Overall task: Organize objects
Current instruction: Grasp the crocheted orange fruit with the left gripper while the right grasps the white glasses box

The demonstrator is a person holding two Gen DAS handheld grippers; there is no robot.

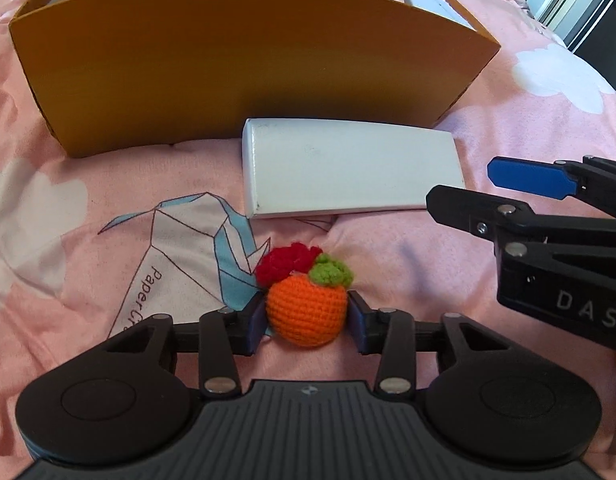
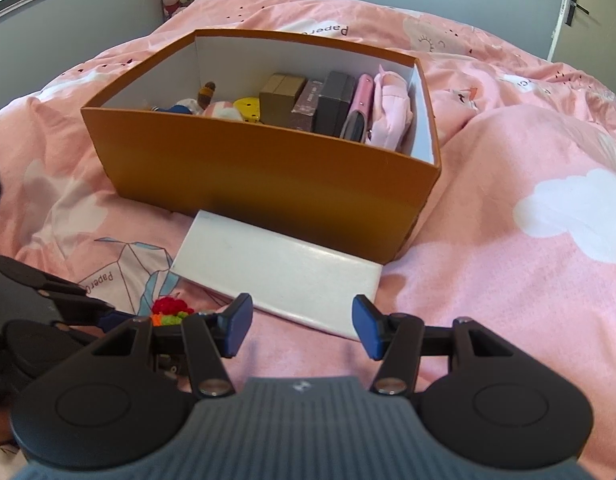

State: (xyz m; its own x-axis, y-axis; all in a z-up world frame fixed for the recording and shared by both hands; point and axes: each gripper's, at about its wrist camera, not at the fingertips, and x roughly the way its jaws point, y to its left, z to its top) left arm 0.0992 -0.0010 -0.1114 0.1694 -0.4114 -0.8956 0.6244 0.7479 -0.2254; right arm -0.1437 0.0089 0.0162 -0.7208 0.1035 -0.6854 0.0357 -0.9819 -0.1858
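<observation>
A crocheted orange fruit (image 1: 306, 312) with a green leaf and a red tuft lies on the pink bedspread. My left gripper (image 1: 308, 320) is open and straddles it, with the blue pads (image 1: 256, 322) close at each side; the right pad shows a thin gap. Beyond the fruit a flat white box (image 1: 347, 172) lies against the front wall of an orange cardboard box (image 1: 228, 72). My right gripper (image 2: 302, 330) is open with nothing in it, hovering just before the white box (image 2: 284, 272). In the right wrist view the fruit (image 2: 170, 310) peeks out at lower left.
The orange box (image 2: 268, 168) holds several items: small cartons, a pink case, a pink cloth bundle, a yellow disc and a small plush. The bedspread (image 2: 507, 280) is rumpled on the right. A door (image 2: 579, 8) and a grey wall stand behind.
</observation>
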